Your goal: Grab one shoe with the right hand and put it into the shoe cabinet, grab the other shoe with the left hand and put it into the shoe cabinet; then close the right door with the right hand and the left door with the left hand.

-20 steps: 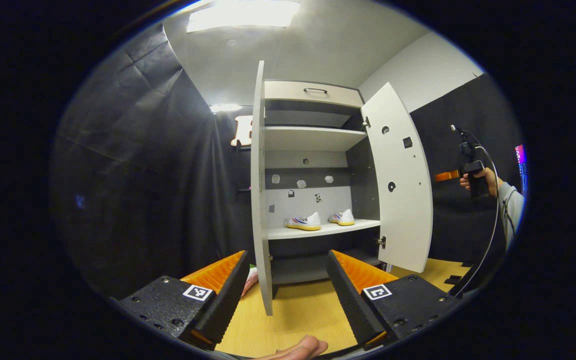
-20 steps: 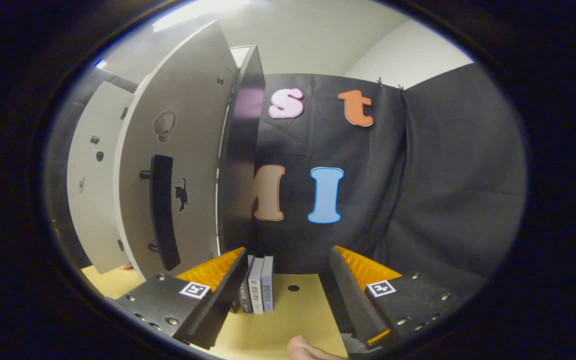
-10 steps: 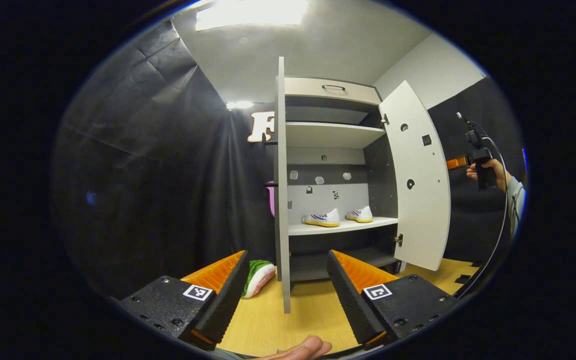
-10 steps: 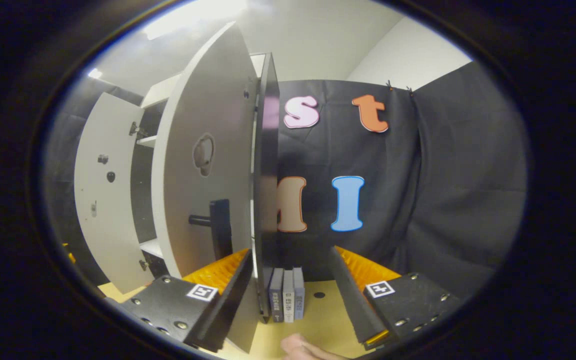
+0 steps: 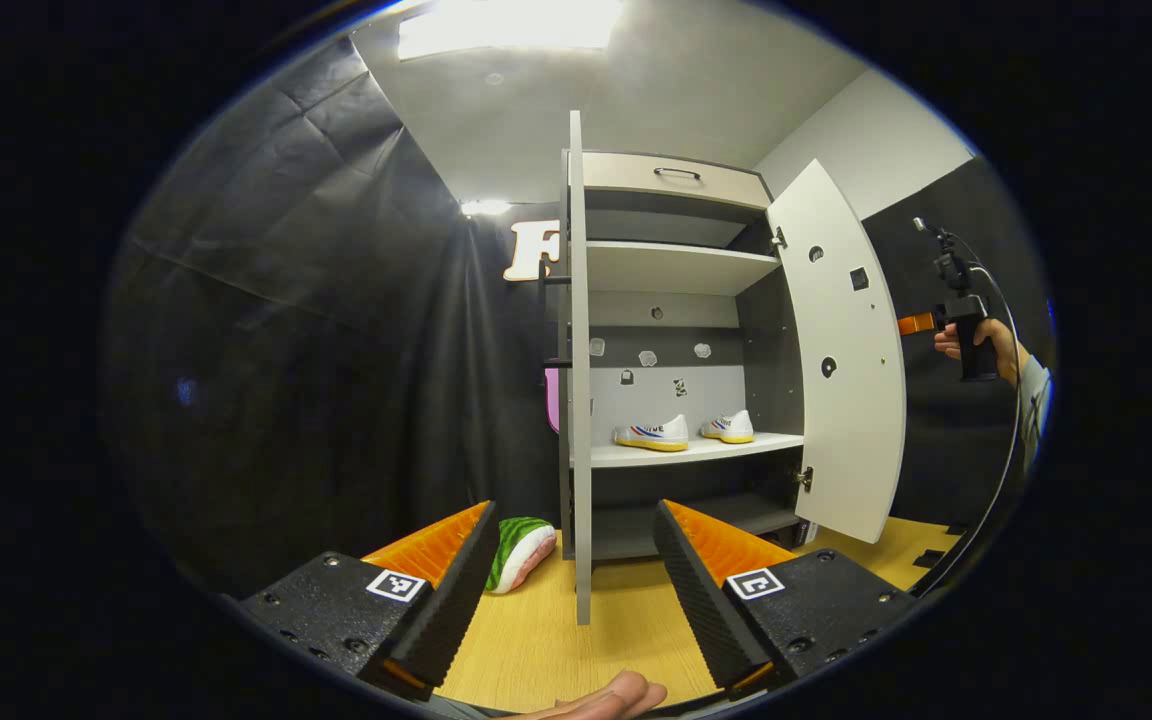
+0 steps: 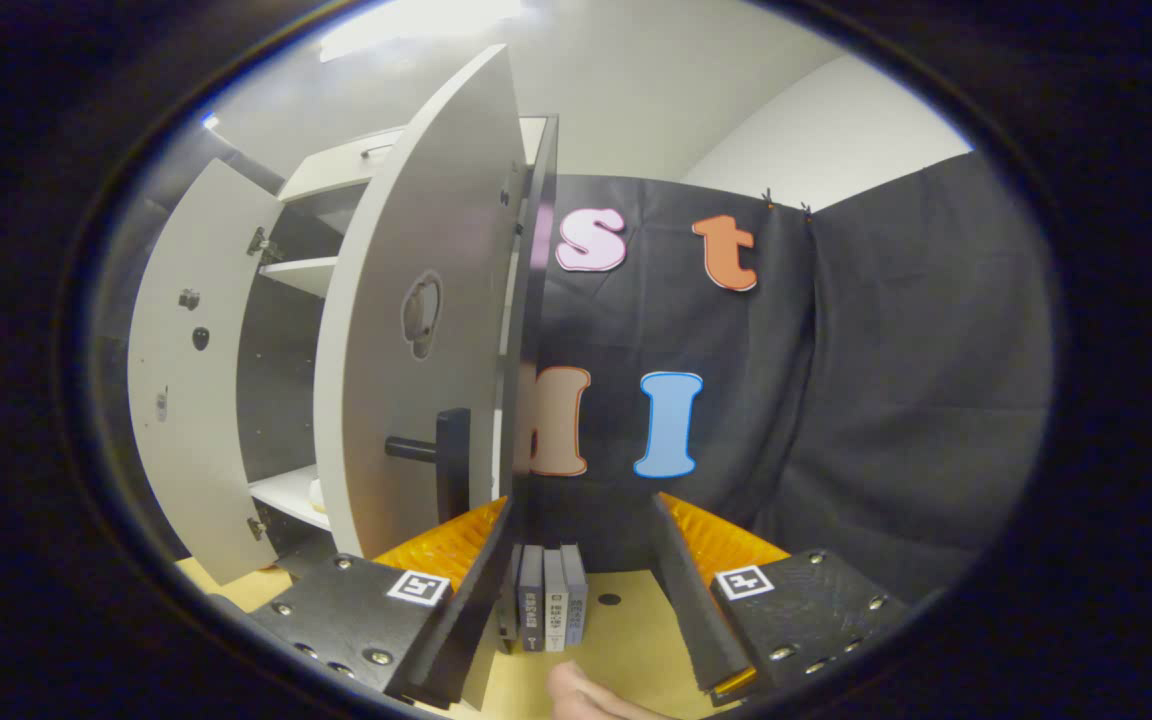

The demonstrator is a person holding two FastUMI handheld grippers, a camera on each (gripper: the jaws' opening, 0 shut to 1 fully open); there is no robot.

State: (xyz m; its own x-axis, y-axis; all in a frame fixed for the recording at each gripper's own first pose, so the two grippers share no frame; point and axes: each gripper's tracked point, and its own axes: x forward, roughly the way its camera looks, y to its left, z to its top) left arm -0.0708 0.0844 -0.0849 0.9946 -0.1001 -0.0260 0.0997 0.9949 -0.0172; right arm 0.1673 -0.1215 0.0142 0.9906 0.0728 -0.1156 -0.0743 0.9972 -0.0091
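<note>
Left gripper view: the left tool [image 5: 571,600], fingers apart and empty, hangs low in the frame over the tabletop [image 5: 536,650]. The left door [image 5: 577,400] stands edge-on at centre. Right of it, two shoes [image 5: 652,434] [image 5: 729,427] sit side by side on the cabinet's [image 5: 671,190] lower shelf [image 5: 686,450]. The right door [image 5: 846,360] is swung wide at centre right, and the right tool [image 5: 916,323] is held up just beyond it at the right edge.

Right gripper view: the right tool [image 6: 581,610], fingers apart and empty, faces the right door's [image 6: 426,330] outer face, with its black handle [image 6: 446,465] just above the left finger.

Step in hand, as judged: closing the right door. The tool would best press the door's outer face near the handle, away from the hinges, and swing it steadily until it seats; the left door follows.

Count: two shoes, two doors, two tools, three books [image 6: 546,612] upright on the tabletop, one green-and-pink cushion [image 5: 519,550] at lower centre of the left gripper view.
</note>
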